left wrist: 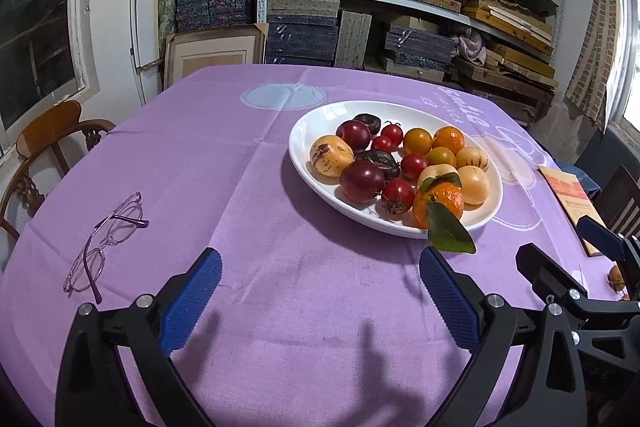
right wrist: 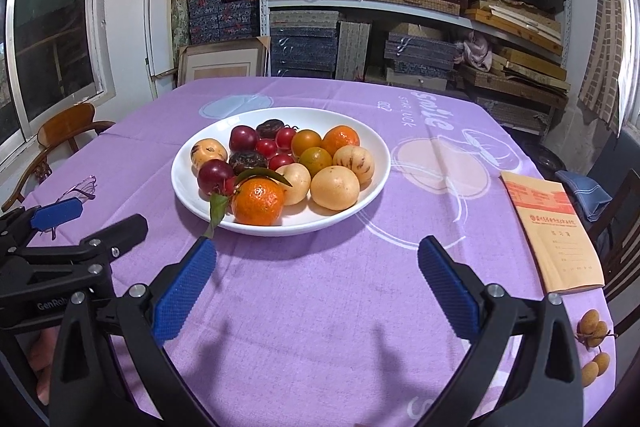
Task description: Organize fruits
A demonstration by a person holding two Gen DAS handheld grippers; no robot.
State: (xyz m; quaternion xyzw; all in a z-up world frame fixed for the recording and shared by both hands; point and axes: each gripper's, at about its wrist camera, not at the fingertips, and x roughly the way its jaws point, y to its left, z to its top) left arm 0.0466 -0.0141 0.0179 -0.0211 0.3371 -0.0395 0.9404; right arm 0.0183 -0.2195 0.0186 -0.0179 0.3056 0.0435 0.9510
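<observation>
Left wrist view is showing the left gripper (left wrist: 320, 269) hovering over the near part of the purple tablecloth (left wrist: 224, 167) with its blue pads spread wide and nothing lying between them; the right gripper (right wrist: 316, 259) is hanging beside it, equally wide apart and equally empty; in the left view the right gripper (left wrist: 568, 247) is showing at the right edge, its near finger black, its far one blue-tipped.

The white plate (left wrist: 316, 123) is sitting toward the far right of the table, an oval dish whose long axis is running from far left to near right in the left view; it is holding all the fruit in a heap; a leafy mandarin (left wrist: 438, 205) is lying at the plate's near right end, its stem up and its big leaf (left wrist: 450, 233) hanging out over the rim toward the near edge; a second mandarin (right wrist: 341, 140) is sitting at the far side; dark red plums (left wrist: 362, 181), small cherry tomatoes (left wrist: 392, 134) and pale yellow streaked fruits (left wrist: 331, 155) are touching one another across the rest.

A pair of glasses (left wrist: 106, 239) is lying near the left edge, folded, its long axis running near to far; a tan booklet (right wrist: 554, 231) is lying along the right edge, long side running near to far; a cluster of small brown fruits (right wrist: 594, 341) is resting at the near right corner, well apart from the plate
</observation>
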